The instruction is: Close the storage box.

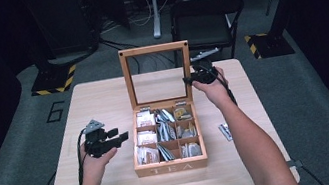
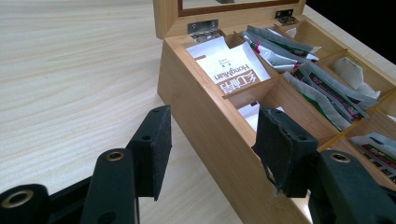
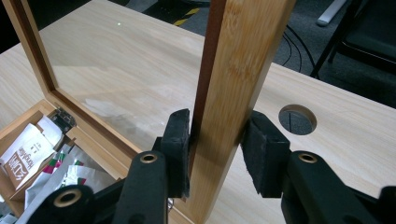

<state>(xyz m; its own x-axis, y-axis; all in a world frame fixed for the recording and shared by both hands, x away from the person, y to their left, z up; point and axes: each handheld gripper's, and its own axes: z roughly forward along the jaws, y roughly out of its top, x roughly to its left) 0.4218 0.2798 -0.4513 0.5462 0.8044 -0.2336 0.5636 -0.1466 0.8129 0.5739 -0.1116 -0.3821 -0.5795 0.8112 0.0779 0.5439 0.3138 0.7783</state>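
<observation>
A wooden tea box marked TEA stands in the middle of the table, its compartments holding several tea bags. Its glass-paned lid stands upright at the back. My right gripper is at the lid's right edge. In the right gripper view both pads press on that wooden frame bar, one on each face. My left gripper hovers just left of the box with its jaws apart. In the left gripper view the box's left wall lies beyond the jaws and nothing is between them.
A small packet lies on the table to the right of the box. A round cable hole sits in the tabletop behind the lid. A black chair stands beyond the far edge.
</observation>
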